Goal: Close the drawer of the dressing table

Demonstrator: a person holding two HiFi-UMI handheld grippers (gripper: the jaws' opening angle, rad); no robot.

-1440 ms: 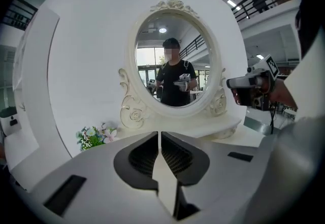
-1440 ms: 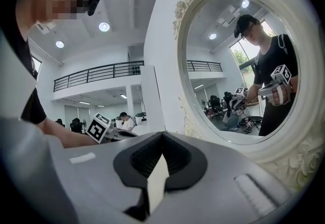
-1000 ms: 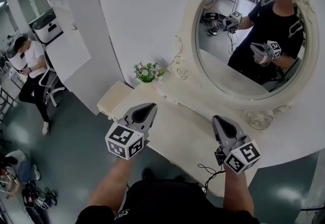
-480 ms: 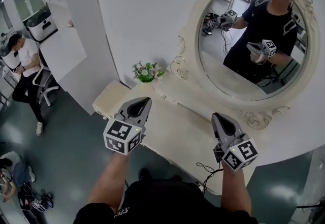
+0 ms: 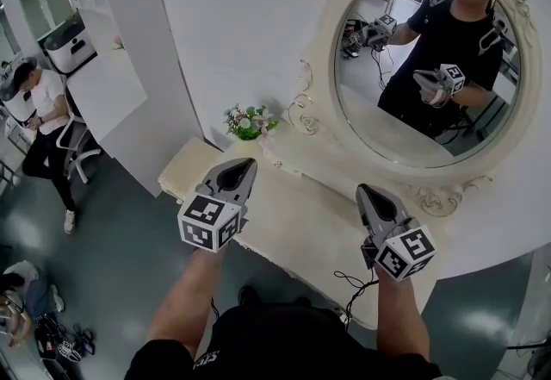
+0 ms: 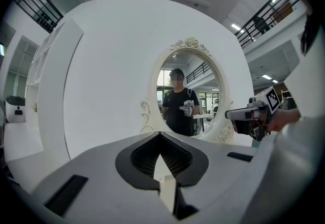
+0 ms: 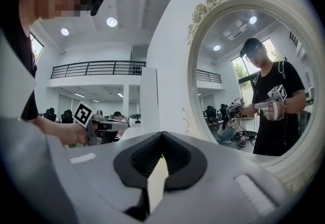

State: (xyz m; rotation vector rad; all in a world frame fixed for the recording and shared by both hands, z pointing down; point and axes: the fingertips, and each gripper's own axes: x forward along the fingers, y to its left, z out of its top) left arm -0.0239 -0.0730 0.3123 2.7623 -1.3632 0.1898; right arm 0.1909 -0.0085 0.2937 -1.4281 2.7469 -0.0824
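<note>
The cream dressing table stands against the white wall under its oval mirror. Its drawer shows in no view; the table's front lies beneath my arms. My left gripper hovers over the left part of the tabletop, shut and holding nothing. My right gripper hovers over the right part, also shut and holding nothing. In the left gripper view the left gripper points at the mirror, with the right gripper at its side. In the right gripper view the right gripper is level beside the mirror.
A small pot of flowers stands at the back left of the tabletop. A black cable hangs below the right gripper. A person sits on a chair far to the left, and bags lie on the floor.
Both grippers have drifted a little forward over the tabletop toward the mirror. Their jaws have stayed shut.
</note>
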